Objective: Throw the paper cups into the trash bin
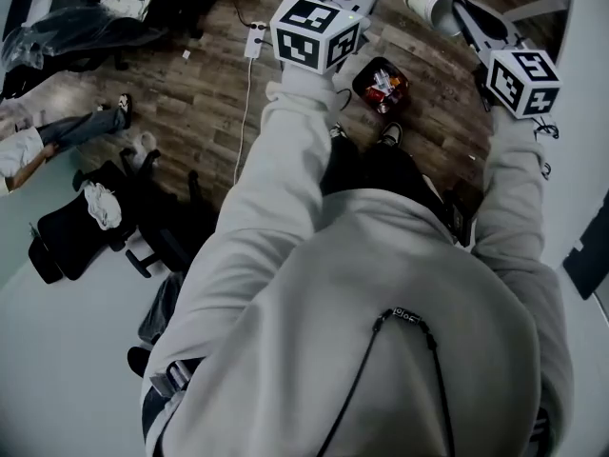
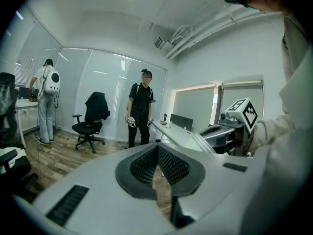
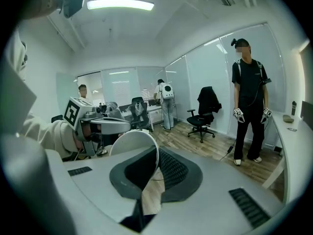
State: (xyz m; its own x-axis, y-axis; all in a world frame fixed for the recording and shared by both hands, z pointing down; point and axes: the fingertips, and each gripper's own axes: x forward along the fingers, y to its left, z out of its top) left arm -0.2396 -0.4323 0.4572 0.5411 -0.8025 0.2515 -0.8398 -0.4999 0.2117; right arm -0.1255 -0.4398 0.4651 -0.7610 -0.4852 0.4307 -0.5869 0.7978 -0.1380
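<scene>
While the left hand-held gripper [image 2: 157, 154] sits closed empty, the right hand-held gripper [image 3: 156, 156] pinches a paper cup [image 3: 129, 142].

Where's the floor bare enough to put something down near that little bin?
Bare wood floor lies between the white cable and a person's legs; also right of the trash bin. Crowded lower left: black chair.

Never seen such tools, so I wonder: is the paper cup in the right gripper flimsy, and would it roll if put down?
Probably very light: the right gripper holds the paper cup by pinching one wall alone. Likely flimsy; a harder squeeze might crease it, though it looks undented now. Laid sideways, its round body would probably roll.
</scene>
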